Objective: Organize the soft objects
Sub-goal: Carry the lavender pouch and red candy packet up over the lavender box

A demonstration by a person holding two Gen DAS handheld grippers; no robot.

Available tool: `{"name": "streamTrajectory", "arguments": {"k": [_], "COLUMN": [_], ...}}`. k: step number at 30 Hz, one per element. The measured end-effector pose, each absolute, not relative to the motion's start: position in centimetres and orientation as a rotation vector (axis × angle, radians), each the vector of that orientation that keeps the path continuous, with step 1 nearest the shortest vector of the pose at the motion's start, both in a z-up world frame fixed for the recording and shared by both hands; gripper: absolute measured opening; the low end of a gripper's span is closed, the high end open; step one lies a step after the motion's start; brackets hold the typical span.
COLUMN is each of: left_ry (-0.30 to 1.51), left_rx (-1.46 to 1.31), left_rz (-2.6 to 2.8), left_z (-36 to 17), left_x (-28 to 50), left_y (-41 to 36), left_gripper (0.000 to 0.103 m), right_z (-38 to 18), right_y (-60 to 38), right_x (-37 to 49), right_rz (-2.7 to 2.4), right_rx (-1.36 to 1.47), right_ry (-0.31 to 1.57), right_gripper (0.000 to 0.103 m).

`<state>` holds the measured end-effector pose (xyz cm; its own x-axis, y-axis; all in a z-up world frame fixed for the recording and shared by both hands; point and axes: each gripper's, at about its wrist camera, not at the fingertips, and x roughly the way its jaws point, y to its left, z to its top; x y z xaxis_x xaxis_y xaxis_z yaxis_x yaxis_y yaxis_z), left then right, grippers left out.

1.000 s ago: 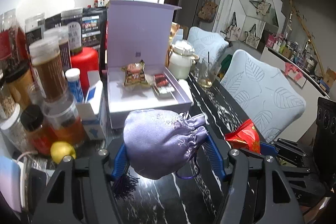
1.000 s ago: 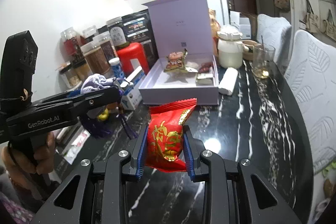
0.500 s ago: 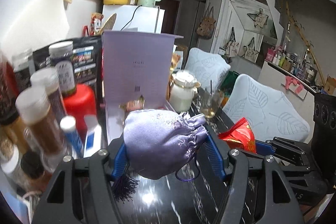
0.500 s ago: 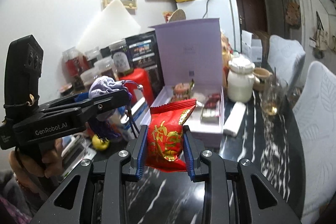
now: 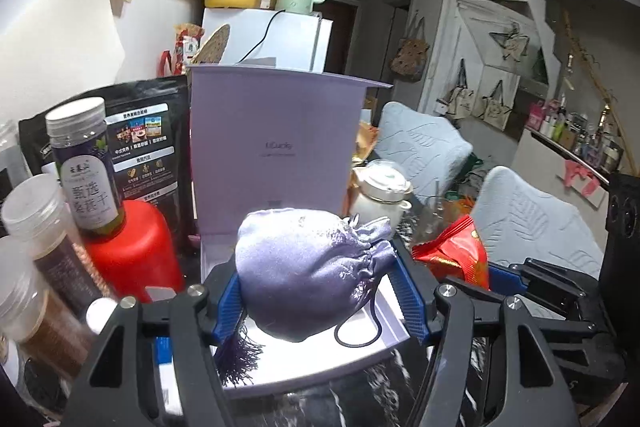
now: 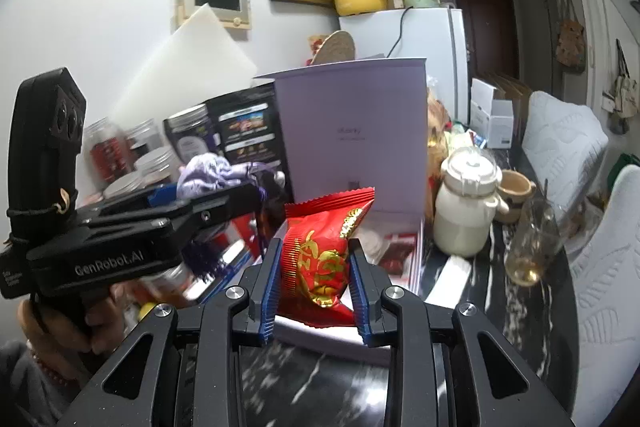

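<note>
My left gripper [image 5: 320, 291] is shut on a purple satin drawstring pouch [image 5: 308, 267] and holds it over the front of the open lilac gift box [image 5: 276, 367]. My right gripper [image 6: 316, 275] is shut on a red snack packet [image 6: 320, 255] and holds it over the box's front edge [image 6: 332, 343]. The packet also shows at the right of the left wrist view [image 5: 456, 255]. The left gripper with the pouch [image 6: 212, 175] shows at the left of the right wrist view. The box lid [image 5: 272, 147] stands upright behind. Small packets [image 6: 396, 247] lie inside the box.
Jars and a red canister [image 5: 132, 259] crowd the left of the box. A white lidded jar [image 6: 468, 211], a mug [image 6: 516, 187] and a glass [image 6: 532, 247] stand to its right on the black marble table [image 6: 460, 307]. Padded chairs [image 5: 528, 219] line the right side.
Both grippers have risen and moved forward to the box, each with its object still held. The pouch and the packet now hang over the box's front part.
</note>
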<state>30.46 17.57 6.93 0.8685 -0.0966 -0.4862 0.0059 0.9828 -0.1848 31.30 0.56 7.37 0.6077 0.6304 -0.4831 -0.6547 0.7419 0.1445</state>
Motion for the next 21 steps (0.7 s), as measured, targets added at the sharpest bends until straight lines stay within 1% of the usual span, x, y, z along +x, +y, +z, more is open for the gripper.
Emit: {"name": "streamTrajectory", "arguments": {"k": [12, 21], "left_ry": [0.571, 0.678], "left_rx": [-0.175, -0.164], "left_rz": [0.007, 0.017], "left_z": [3.7, 0.3], "left_x": [35.8, 38.4], "left_y": [18.5, 18.5], "left_gripper": [0.065, 0.065], "right_z": [4.2, 1.6], "right_y": [3.2, 4.4], "right_x": [37.6, 39.8], "right_rz": [0.773, 0.794], "right_rx": [-0.080, -0.113], "right_ry": [0.587, 0.650], "right_gripper": [0.031, 0.031]}}
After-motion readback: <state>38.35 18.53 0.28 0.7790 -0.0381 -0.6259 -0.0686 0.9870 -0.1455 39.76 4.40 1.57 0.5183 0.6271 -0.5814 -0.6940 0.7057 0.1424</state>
